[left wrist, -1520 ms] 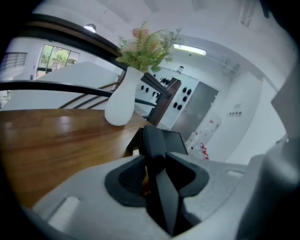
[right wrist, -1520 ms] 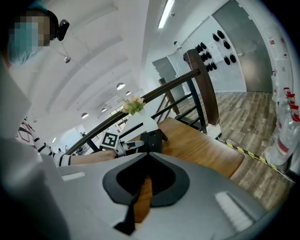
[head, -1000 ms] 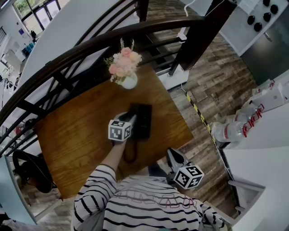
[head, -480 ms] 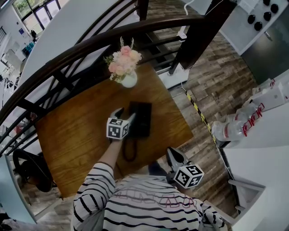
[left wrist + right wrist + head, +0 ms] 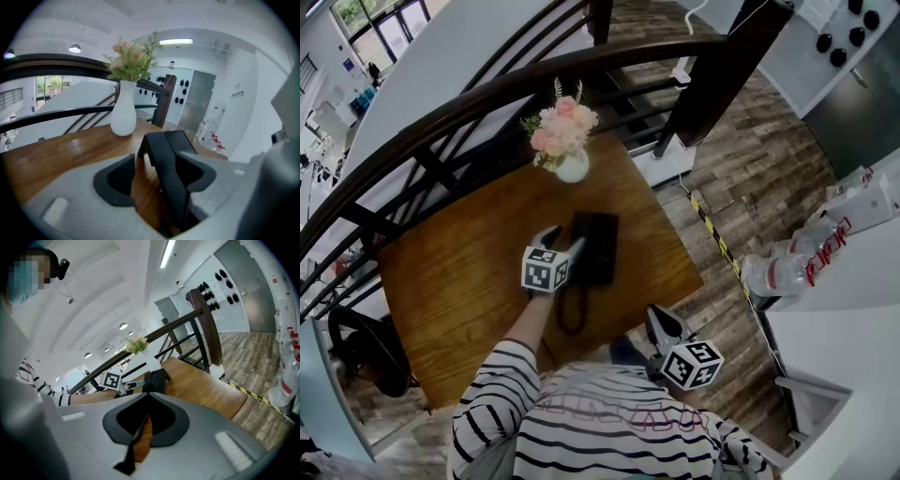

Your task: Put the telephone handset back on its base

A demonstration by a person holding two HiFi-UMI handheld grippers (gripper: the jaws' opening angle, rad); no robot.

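Left gripper (image 5: 562, 240) newly wide around handset (image 5: 171, 183)

Left tool (image 5: 562, 237): forearm outstretched, pointing down-forward; jaws have just been opening, now wide, telephone handset (image 5: 168, 178) loose between them. Right tool (image 5: 659, 319): near torso, jaws together.

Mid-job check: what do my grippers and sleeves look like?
The left gripper and right gripper have light grey jaws with black curved pads; each carries a white cube with black square markers. The sleeve is white with dark stripes.
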